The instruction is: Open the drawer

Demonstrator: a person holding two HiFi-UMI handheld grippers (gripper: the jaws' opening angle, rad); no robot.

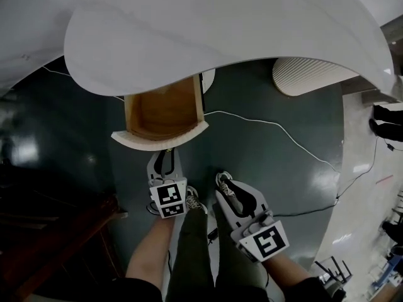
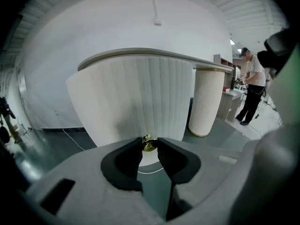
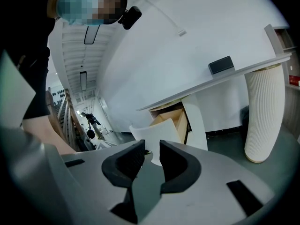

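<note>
The drawer (image 1: 162, 111) stands pulled out from under the white desk, its wooden inside showing behind a curved white front (image 1: 160, 141). In the left gripper view that fluted front (image 2: 136, 100) fills the middle, with a small brass knob (image 2: 149, 145) on it. My left gripper (image 1: 165, 154) is shut on this knob, the dark pads (image 2: 132, 154) pressing it from both sides. My right gripper (image 1: 223, 180) hangs lower right of the drawer, open, nothing between its jaws. In the right gripper view the open drawer (image 3: 174, 119) lies beyond that gripper (image 3: 152, 156).
The white desk top (image 1: 220, 24) overhangs the drawer. A fluted white column (image 1: 308, 74) stands at the right. A white cable (image 1: 283, 134) runs across the dark floor. A person (image 2: 251, 93) stands far right. Dark wooden stairs (image 1: 56, 231) are at the left.
</note>
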